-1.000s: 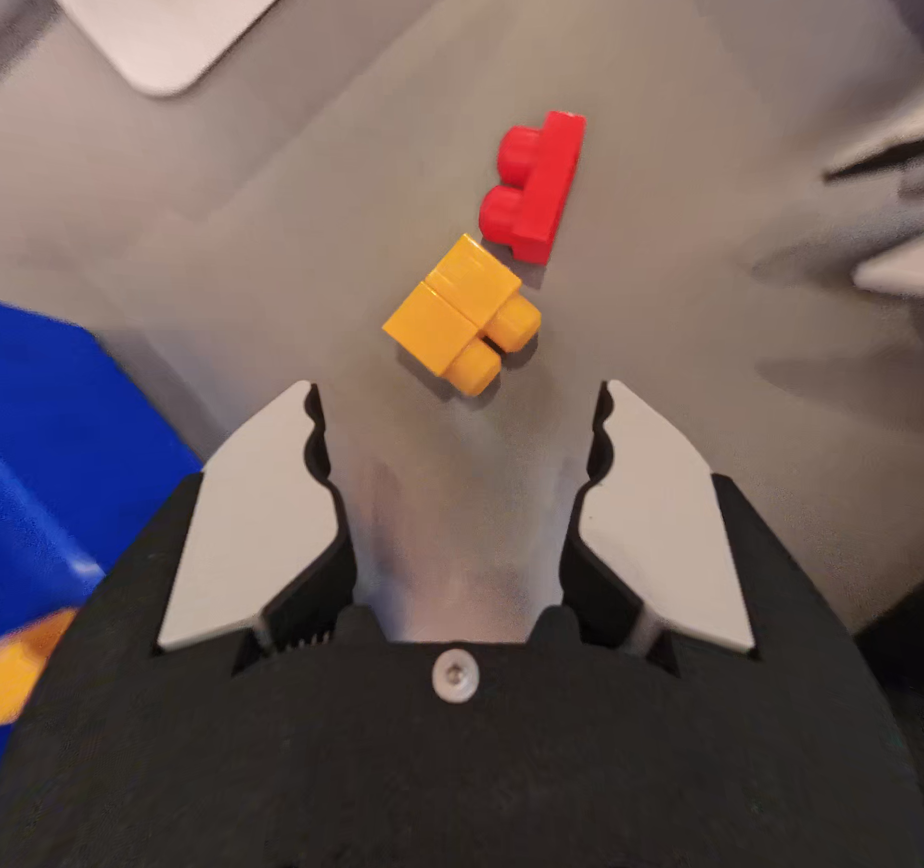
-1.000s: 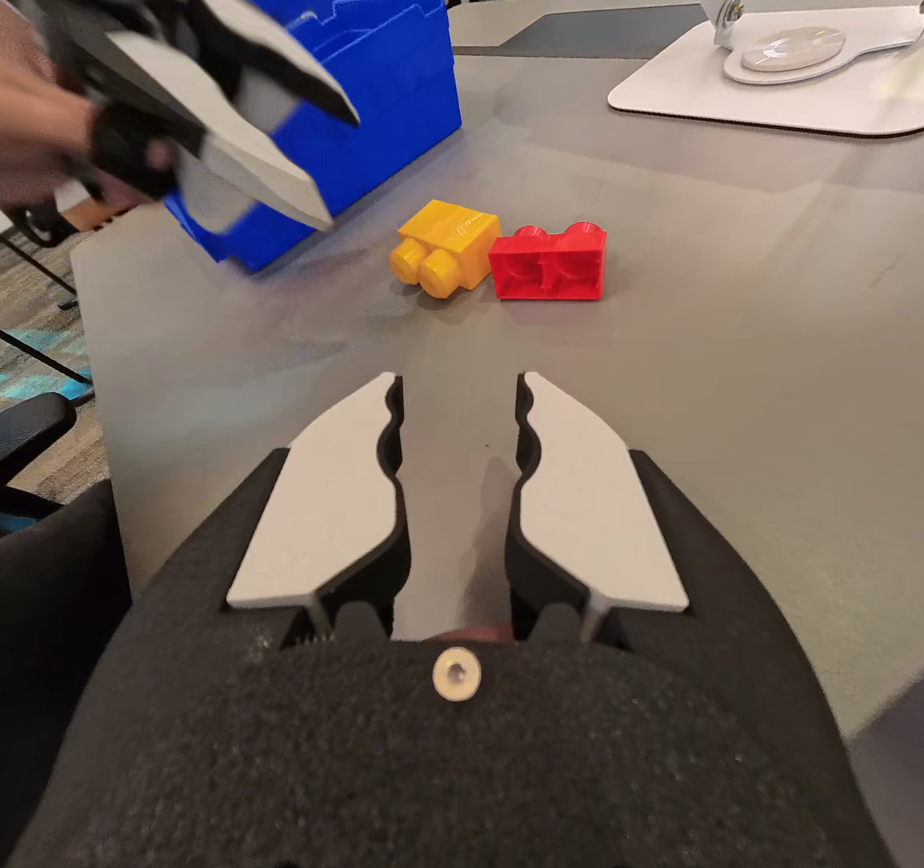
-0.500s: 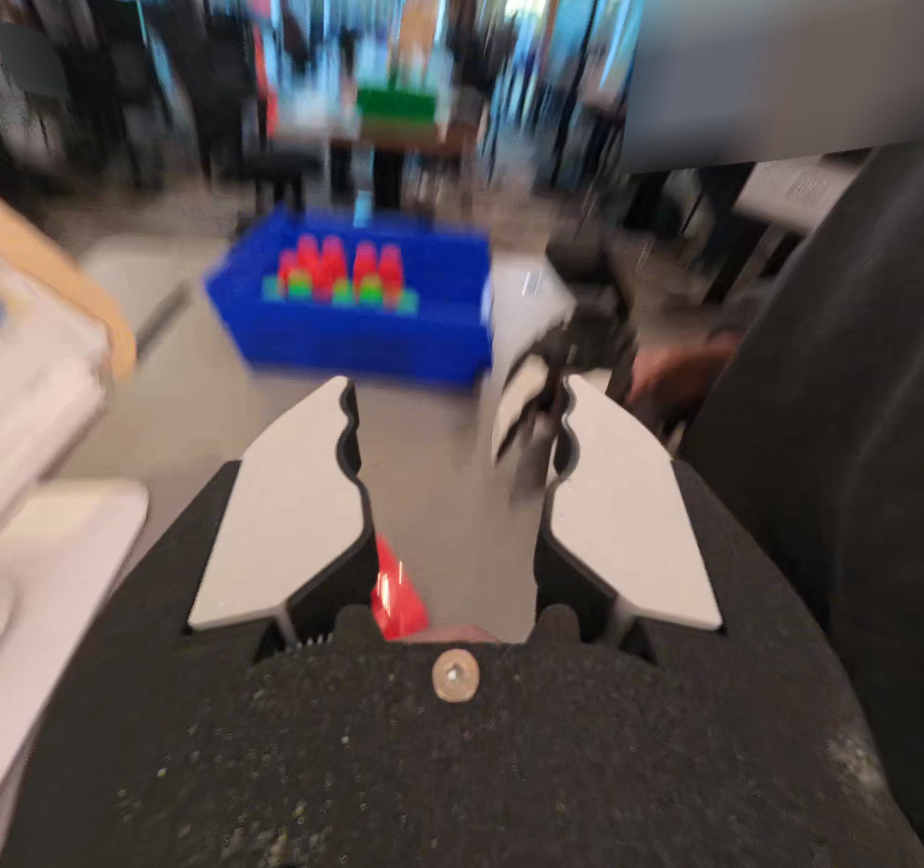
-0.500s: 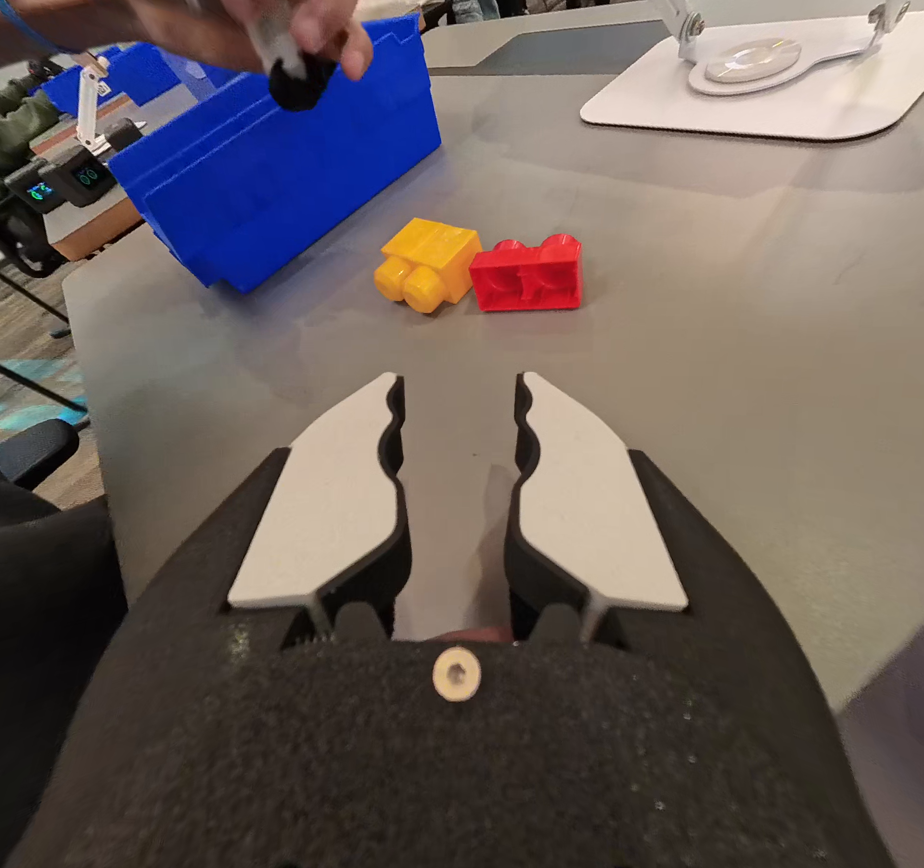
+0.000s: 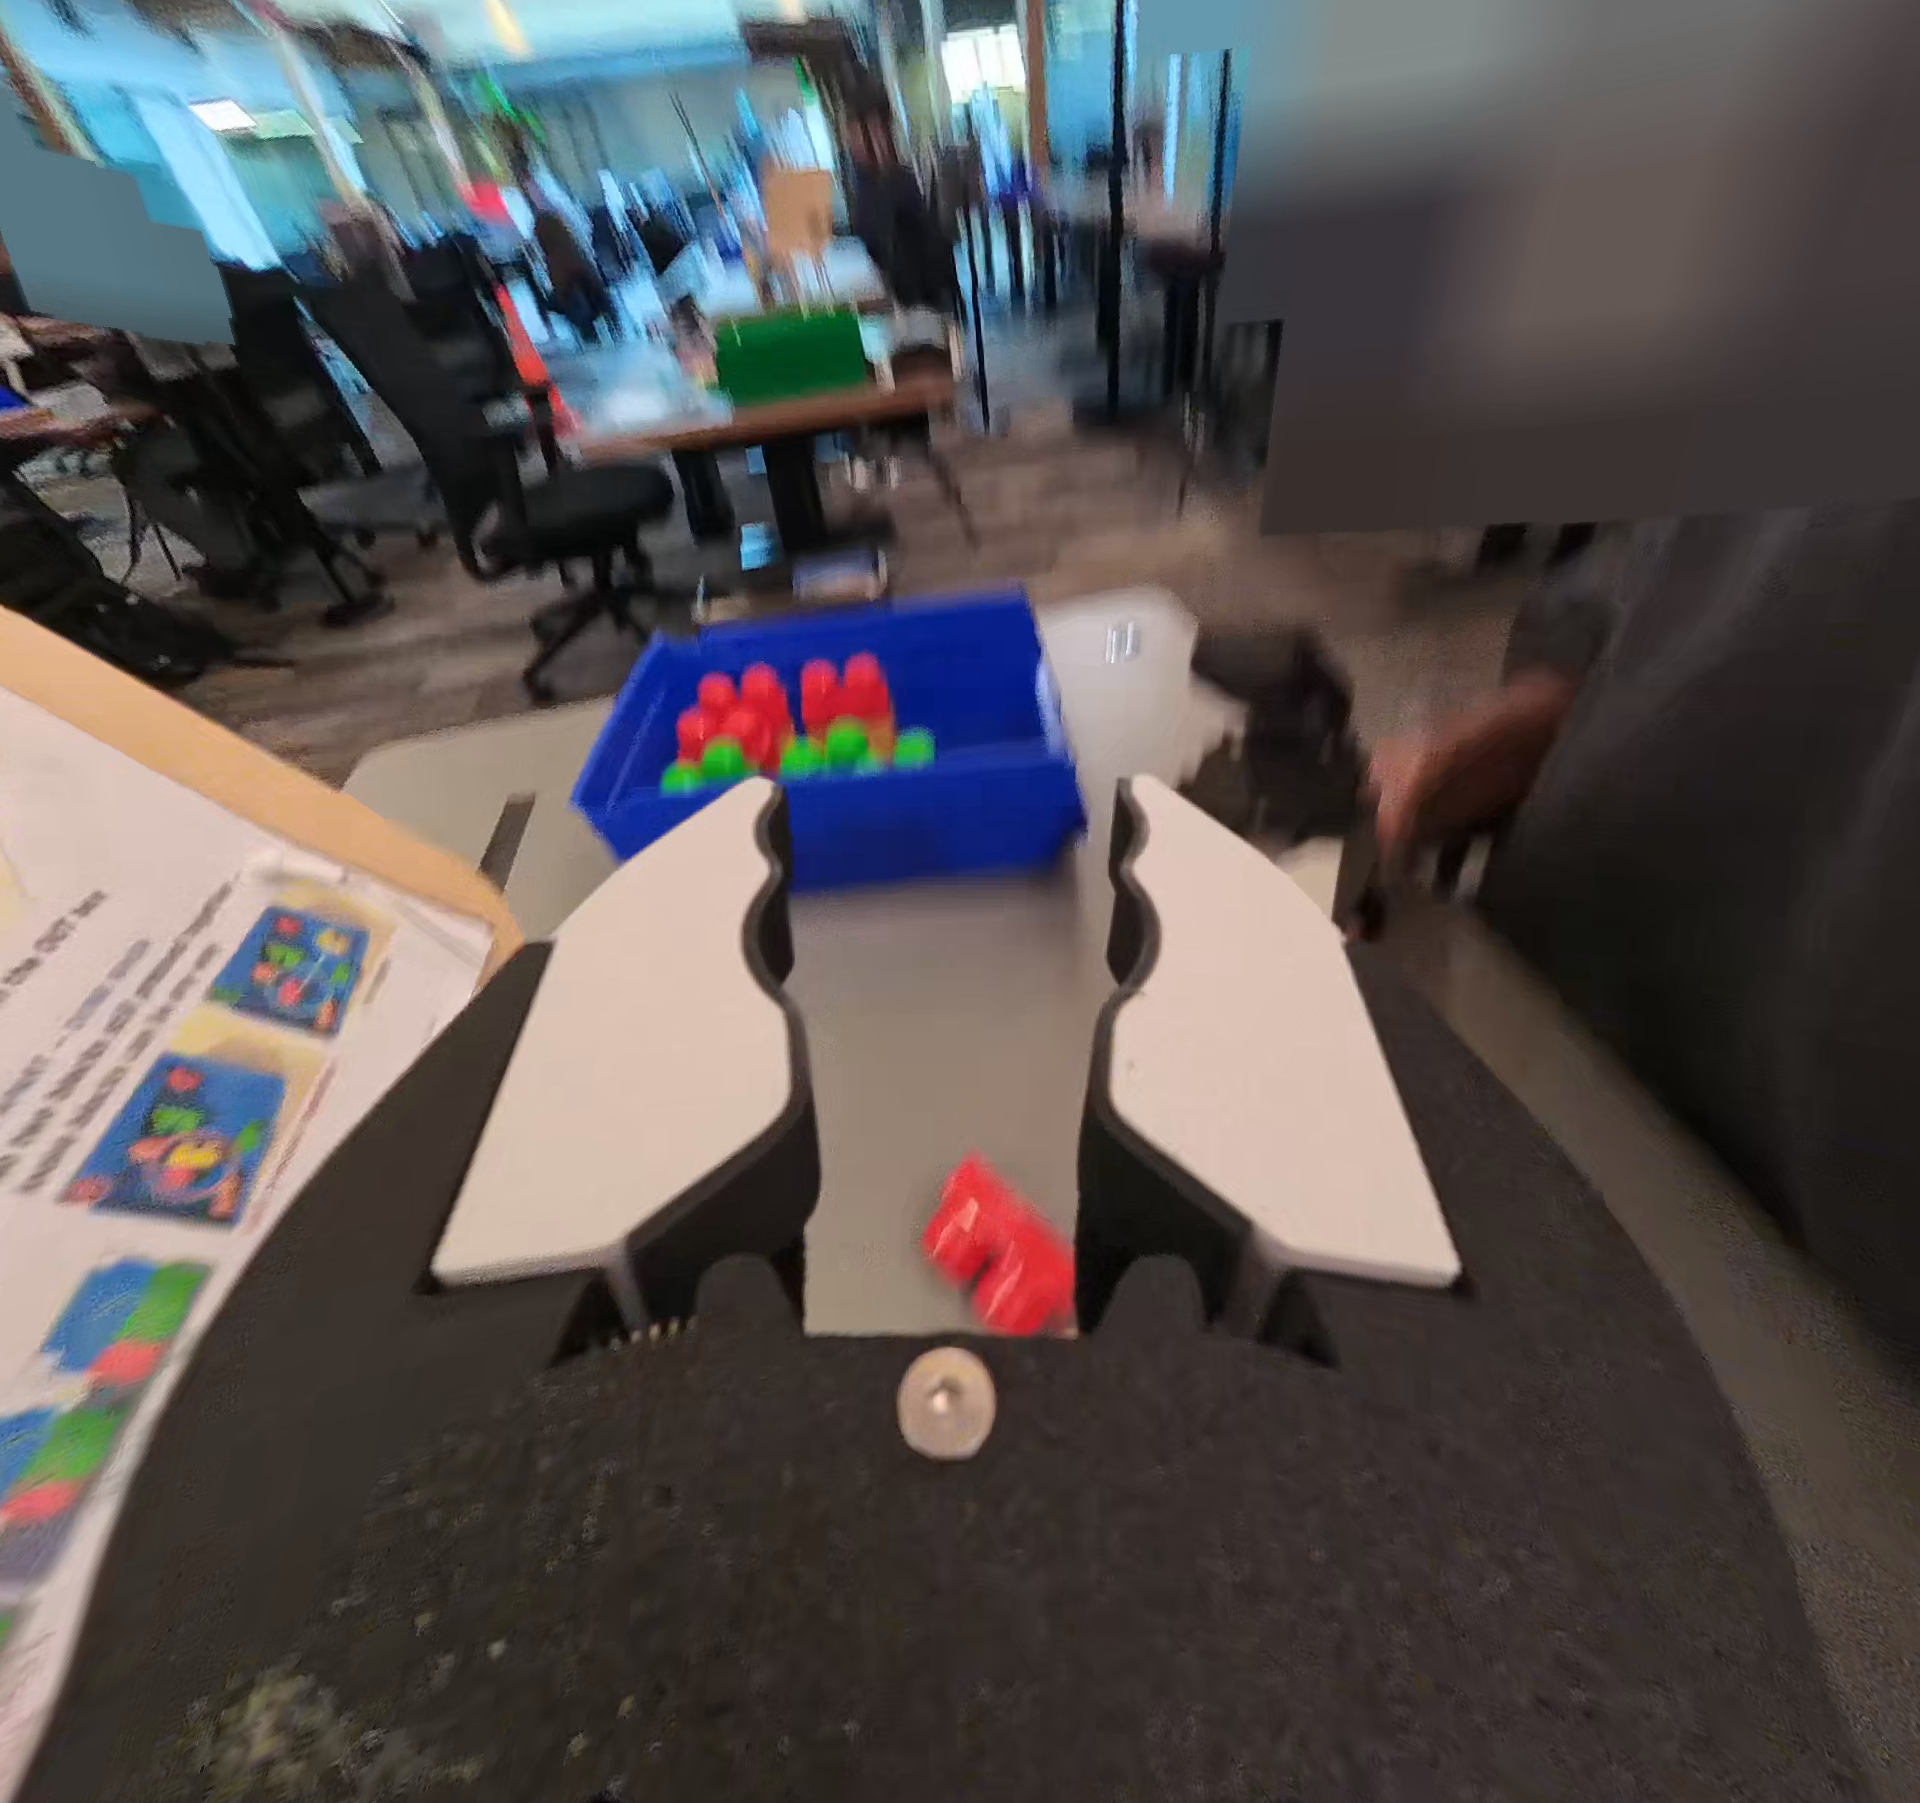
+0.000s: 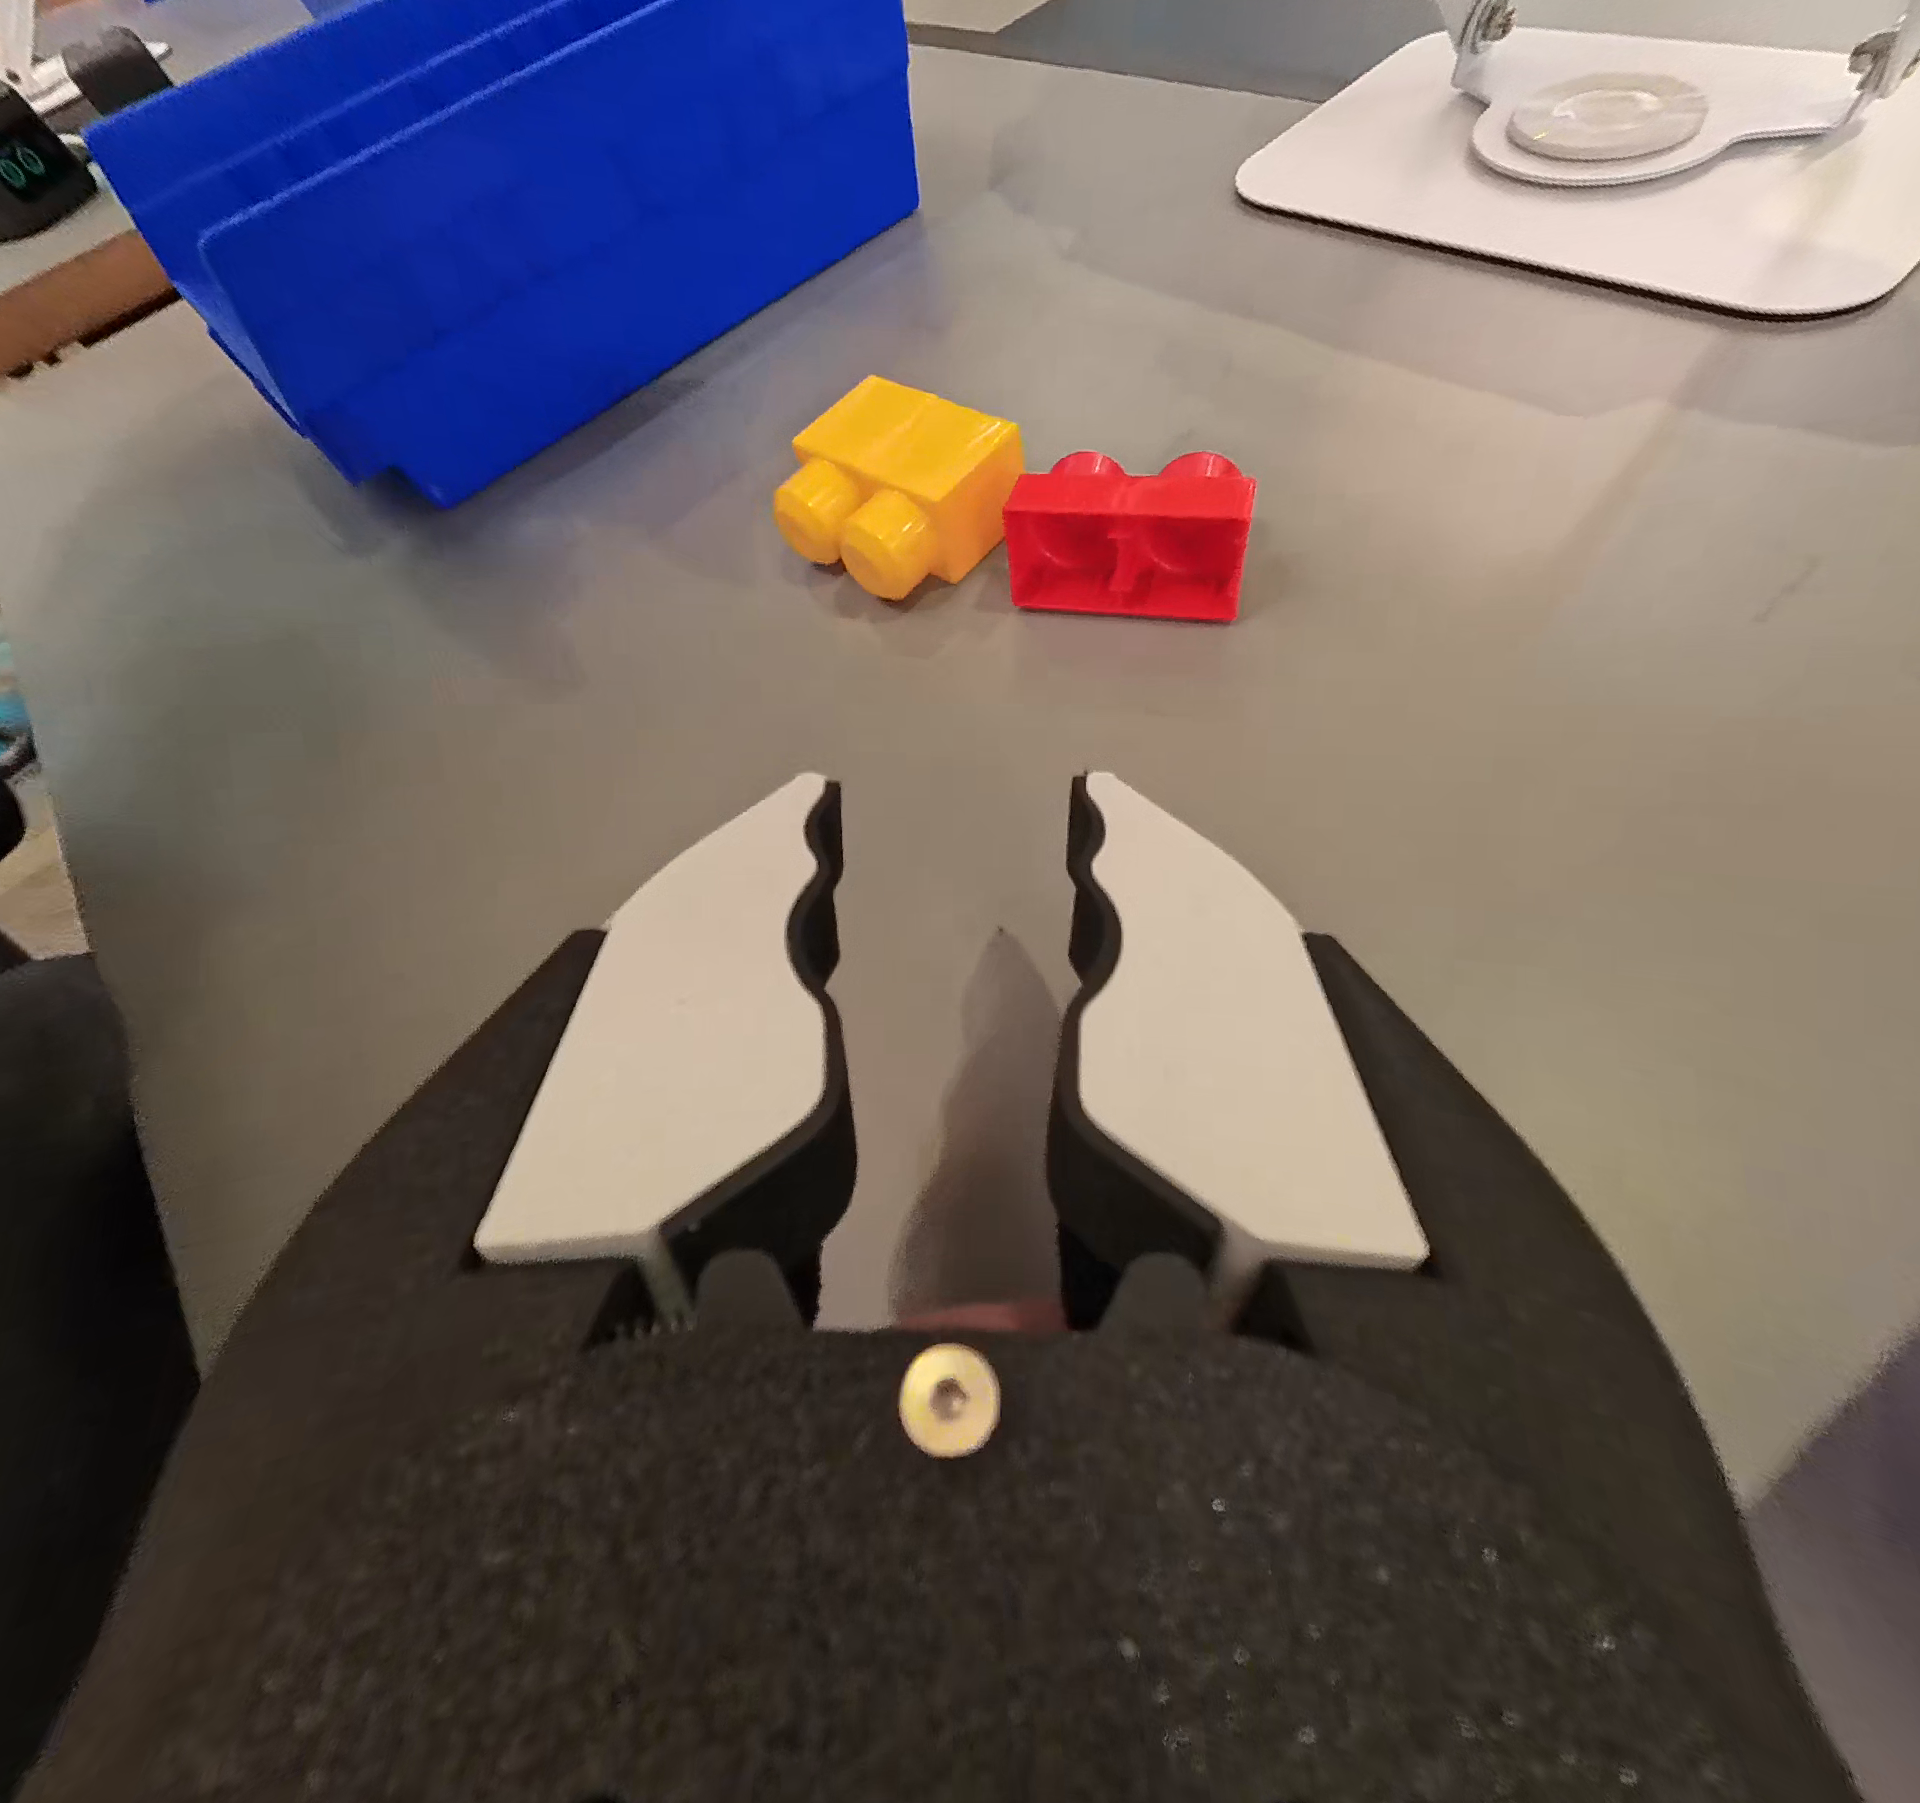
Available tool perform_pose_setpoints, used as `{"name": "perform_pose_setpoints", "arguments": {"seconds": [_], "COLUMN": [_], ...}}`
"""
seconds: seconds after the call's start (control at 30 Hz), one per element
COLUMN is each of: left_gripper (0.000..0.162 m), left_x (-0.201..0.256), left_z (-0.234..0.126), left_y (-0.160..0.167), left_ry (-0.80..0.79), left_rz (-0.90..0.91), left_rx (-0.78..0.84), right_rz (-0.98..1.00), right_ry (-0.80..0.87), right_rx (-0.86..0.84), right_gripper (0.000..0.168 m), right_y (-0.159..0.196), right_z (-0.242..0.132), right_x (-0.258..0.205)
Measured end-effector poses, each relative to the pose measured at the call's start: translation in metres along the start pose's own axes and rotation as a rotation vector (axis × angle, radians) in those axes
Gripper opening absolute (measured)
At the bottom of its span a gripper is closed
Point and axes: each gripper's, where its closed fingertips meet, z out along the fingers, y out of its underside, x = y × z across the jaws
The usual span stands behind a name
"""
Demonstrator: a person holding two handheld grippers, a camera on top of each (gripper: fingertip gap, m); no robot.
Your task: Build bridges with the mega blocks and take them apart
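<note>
In the right wrist view a yellow two-stud block (image 6: pixel 904 486) lies on its side on the grey table (image 6: pixel 1455 714), studs toward me. A red two-stud block (image 6: pixel 1132 538) lies right beside it, hollow underside toward me. My right gripper (image 6: pixel 956 797) is open and empty, low over the table a short way before both blocks. My left gripper (image 5: pixel 951 808) is open and empty, held above the table. The red block (image 5: pixel 997 1244) shows on the table between its finger bases, not gripped. The yellow block is hidden in that view.
A blue bin (image 6: pixel 520 174) stands left of and behind the blocks; in the left wrist view the bin (image 5: pixel 831 839) holds red and green blocks. A white stand base (image 6: pixel 1610 195) is at the back right. A printed sheet (image 5: pixel 156 1078) lies left. A person's hand (image 5: pixel 1455 797) is right of the bin. About 25 centimeters separates my left fingertips from my right.
My left gripper tilted up from looking down on the blocks to looking across the table at the bin, and left the right wrist view. The right gripper moved slightly closer to the blocks.
</note>
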Motion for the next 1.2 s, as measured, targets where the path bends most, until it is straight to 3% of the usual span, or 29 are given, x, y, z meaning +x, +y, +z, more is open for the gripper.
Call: {"name": "perform_pose_setpoints", "arguments": {"seconds": [0.1, 0.23, 0.33, 0.5, 0.73, 1.2], "left_gripper": [0.061, 0.065, 0.067, 0.069, 0.073, 0.078], "left_x": [0.010, 0.033, 0.038, 0.032, 0.038, 0.040], "left_z": [-0.006, -0.039, -0.058, -0.045, -0.039, -0.032], "left_y": [0.068, 0.166, 0.204, 0.225, 0.250, 0.269], "left_ry": [0.107, 0.412, 0.637, 0.833, 0.991, 1.045], "left_rz": [0.192, 0.472, 0.665, 0.808, 0.910, 0.910], "left_rx": [-0.361, -0.865, -1.067, -1.117, -1.130, -1.112], "right_rz": [-0.029, -0.022, -0.009, -0.025, -0.003, 0.020], "right_ry": [0.022, 0.049, 0.070, 0.105, 0.116, 0.104], "right_rx": [-0.023, -0.033, -0.036, -0.051, -0.043, -0.030], "right_gripper": [0.041, 0.041, 0.041, 0.041, 0.041, 0.041], "right_y": [0.004, 0.005, 0.006, 0.008, 0.012, 0.014], "right_z": [0.003, 0.003, 0.002, 0.000, -0.008, -0.016], "right_x": [0.002, 0.006, 0.009, 0.011, 0.016, 0.018]}}
